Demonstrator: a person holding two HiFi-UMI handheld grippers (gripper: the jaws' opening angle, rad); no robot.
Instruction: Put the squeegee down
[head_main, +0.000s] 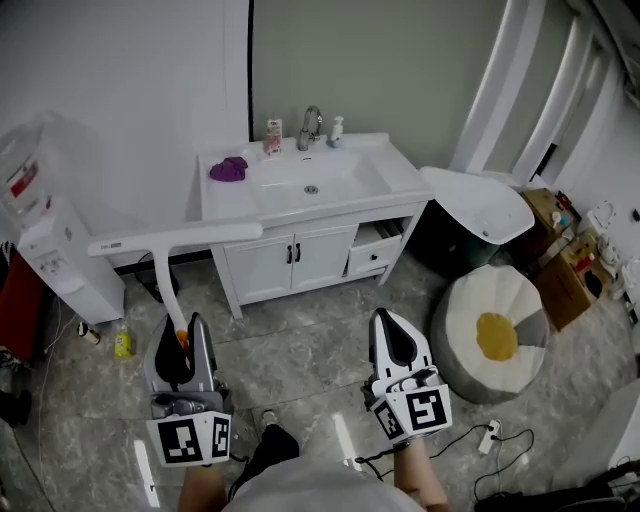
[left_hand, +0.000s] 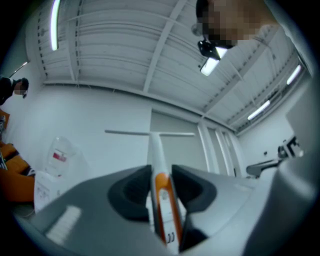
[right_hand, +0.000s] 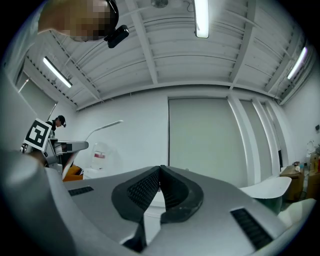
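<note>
The left gripper (head_main: 183, 340) clamped the white T-shaped plastic squeegee (head_main: 175, 238) by its orange-banded handle, with the blade raised at centre-left. The right gripper (head_main: 397, 338) was closed and empty. Putting the squeegee down seemed still wholly ahead.

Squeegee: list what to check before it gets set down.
1. Grip secure: ok. The left gripper is shut on the squeegee, clamping its orange-and-white handle.
2. Other hand free: ok. The right gripper has its jaws together with nothing between them.
3. Blade clear of the vanity countertop: cannot tell. In the head view the blade overlaps the countertop's front edge.
4. Bare landing space: ok. The countertop is bare in front of the purple cloth.
</note>
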